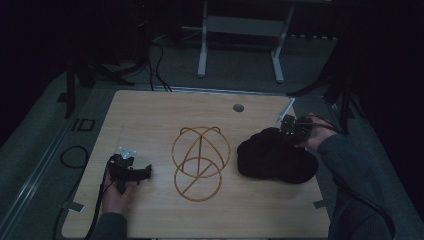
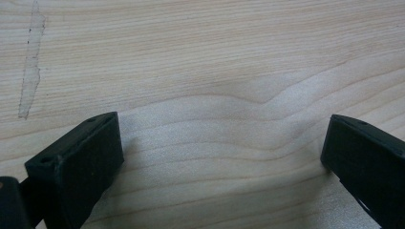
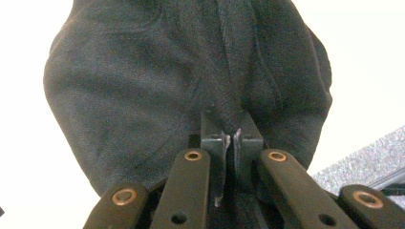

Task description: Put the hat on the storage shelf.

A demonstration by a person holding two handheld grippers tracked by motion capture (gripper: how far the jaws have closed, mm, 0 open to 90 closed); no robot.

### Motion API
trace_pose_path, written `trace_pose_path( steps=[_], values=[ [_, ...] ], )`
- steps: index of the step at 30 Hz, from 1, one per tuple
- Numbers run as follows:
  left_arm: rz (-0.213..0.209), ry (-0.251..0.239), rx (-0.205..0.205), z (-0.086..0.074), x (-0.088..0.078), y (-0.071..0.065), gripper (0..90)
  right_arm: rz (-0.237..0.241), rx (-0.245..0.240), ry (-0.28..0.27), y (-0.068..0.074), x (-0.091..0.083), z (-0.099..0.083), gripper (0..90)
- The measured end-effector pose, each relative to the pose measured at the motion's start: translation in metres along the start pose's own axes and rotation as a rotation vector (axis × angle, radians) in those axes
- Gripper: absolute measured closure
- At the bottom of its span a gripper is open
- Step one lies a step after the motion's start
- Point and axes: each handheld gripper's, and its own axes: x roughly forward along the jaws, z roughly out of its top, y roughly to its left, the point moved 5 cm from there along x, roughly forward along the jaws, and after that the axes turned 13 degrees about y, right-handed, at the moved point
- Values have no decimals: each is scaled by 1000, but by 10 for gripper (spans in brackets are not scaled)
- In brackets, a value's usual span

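Your right hand-held gripper point(image 3: 232, 138) pinches only a thin fold of the black cloth point(image 3: 157, 90), so it may slip free, while your left hand-held gripper point(image 2: 222, 157) rests open.

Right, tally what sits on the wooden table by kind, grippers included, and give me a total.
Black fabric garment, pinched by the right gripper: 1
Round gold wire frame: 1
Black two-jaw grippers, counting the left gripper, jaws apart over bare wood: 2
Total: 4

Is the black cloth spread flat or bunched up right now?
Bunched. The black cloth sits in a rumpled heap on the table, with the right gripper pinching a fold.
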Motion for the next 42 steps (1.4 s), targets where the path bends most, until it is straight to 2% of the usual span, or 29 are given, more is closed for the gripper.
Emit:
trace_pose_path(
  steps=[12,26,42],
  values=[
    [1,0,1,0,0,0,1,-4,-45,-28,8,-14,6,865],
    [1,0,1,0,0,0,1,-10,-73,-58,13,-34,10,865],
    [1,0,1,0,0,0,1,-3,-116,-60,20,-53,16,866]
  ],
)
